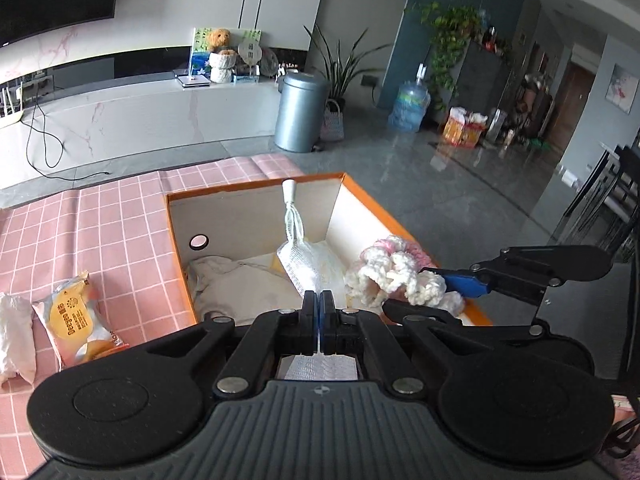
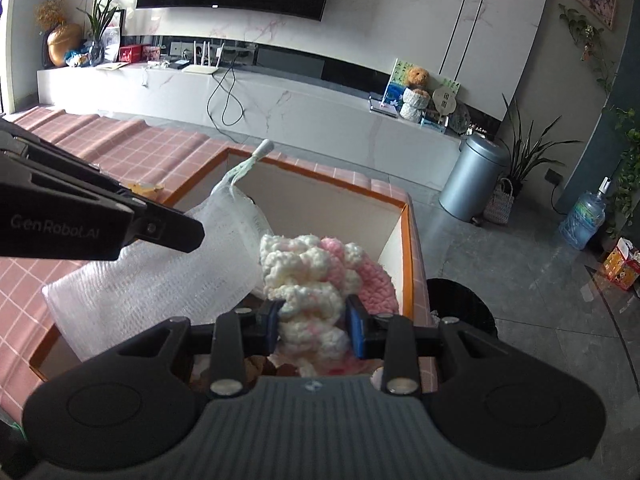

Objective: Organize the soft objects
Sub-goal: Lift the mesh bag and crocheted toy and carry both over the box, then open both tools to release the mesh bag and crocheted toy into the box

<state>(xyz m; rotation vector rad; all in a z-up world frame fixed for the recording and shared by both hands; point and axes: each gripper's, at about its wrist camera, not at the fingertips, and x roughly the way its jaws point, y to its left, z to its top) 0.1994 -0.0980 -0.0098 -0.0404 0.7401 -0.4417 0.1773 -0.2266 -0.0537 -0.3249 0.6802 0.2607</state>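
Holding a white mesh pouch (image 1: 310, 264), the left tool (image 1: 319, 312) has its two black fingers pressed tight together on the thin net. The pouch hangs over the open orange box (image 1: 404, 232), and its drawstring with a small white cap (image 1: 289, 190) pokes up past the far wall of the box. A pale cloth (image 1: 240, 284) lies crumpled on the bottom of the box.

The right tool (image 2: 314, 320) pinches a fluffy knitted thing in cream and pink yarn (image 2: 316, 268) between its blue pads (image 2: 358, 330). The fingers stand a little apart because the yarn bundle is thick. The bundle is over the near right part of the box, just beside the mesh pouch, and the two look like they touch.

The box sits on a worktop with a pink checked cover (image 1: 112, 216). To the left of the box on that cover lie a yellow snack packet (image 1: 80, 316) and a white crumpled bag (image 1: 16, 340). Behind, on the floor, stands a grey bin (image 1: 300, 112).
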